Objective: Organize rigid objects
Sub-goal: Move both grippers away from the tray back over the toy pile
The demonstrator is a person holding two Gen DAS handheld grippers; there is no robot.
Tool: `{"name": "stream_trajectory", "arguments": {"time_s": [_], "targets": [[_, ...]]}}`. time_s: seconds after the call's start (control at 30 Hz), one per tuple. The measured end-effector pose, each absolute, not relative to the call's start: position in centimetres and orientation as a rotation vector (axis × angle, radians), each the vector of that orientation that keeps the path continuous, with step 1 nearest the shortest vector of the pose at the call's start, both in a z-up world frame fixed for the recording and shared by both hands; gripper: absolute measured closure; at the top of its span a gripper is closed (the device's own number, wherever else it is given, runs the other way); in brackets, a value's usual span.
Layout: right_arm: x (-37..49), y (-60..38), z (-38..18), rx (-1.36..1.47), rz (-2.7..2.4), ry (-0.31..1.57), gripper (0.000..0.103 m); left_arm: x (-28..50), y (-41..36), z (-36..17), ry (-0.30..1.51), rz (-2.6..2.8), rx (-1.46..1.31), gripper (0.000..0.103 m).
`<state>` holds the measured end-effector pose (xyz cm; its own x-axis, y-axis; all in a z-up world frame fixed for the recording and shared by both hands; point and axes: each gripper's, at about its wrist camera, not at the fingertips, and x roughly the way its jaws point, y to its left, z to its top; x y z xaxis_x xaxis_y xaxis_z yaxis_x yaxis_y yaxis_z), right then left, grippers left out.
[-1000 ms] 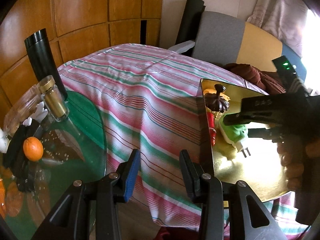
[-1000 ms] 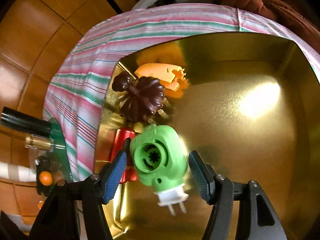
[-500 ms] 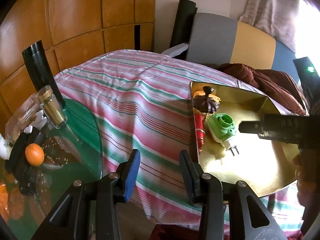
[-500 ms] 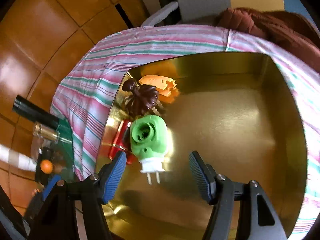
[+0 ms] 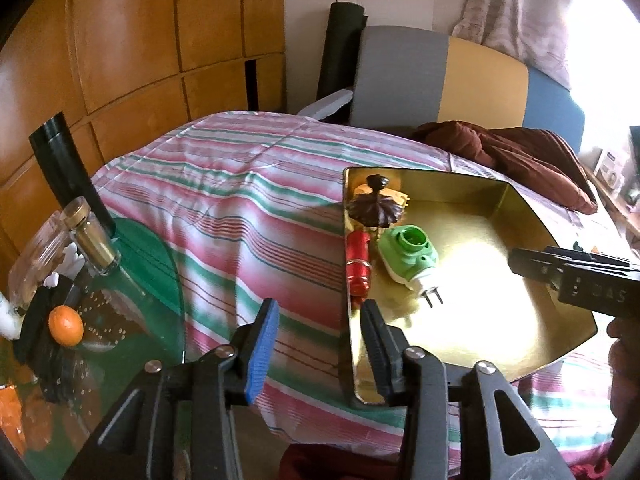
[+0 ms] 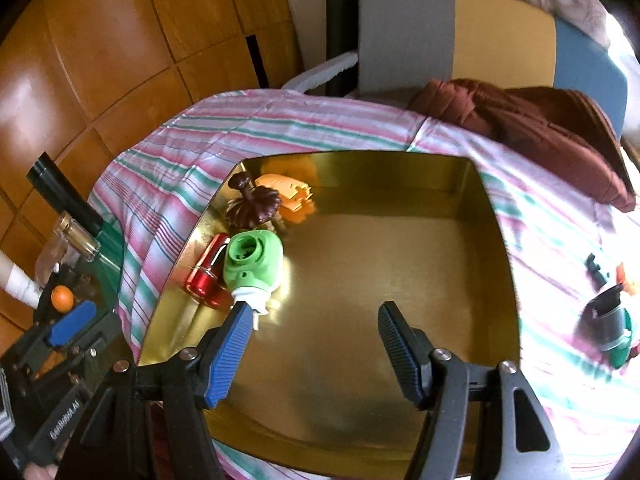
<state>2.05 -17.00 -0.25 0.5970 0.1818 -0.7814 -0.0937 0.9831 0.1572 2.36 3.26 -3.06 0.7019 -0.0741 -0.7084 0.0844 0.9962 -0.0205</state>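
Observation:
A gold metal tray sits on the striped cloth. Along its left side lie a green plug adapter, a red cylinder, a brown ribbed lid with a knob and an orange piece. My right gripper hovers open over the tray's bare floor, just right of the adapter's prongs, holding nothing. My left gripper hangs over the cloth beside the tray's left wall. Its jaws are opening, with only cloth showing between them.
A glass table at the left carries an orange fruit, a gold-capped bottle and a black tube. A brown cloth bundle lies behind the tray. A dark cup-like item rests on the cloth to the right.
The right gripper has drawn back and up from the green adapter, which stays lying in the tray. The left gripper has backed off a little and its jaws have widened slightly.

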Motion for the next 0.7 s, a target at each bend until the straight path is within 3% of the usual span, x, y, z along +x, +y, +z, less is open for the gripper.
{"name": "stream_trajectory", "arguments": {"time_s": [0.27, 0.7], "targets": [[0.0, -23.3, 1.2, 0.136, 0.064, 0.858, 0.037, 2.2, 1.4, -2.2, 0.771, -0.124, 0.046, 0.051], [-3.7, -37.9, 1.4, 0.176, -0.236, 0.821, 0.036, 2.3, -3.0, -1.4, 0.773, -0.225, 0.114, 0.049]]}}
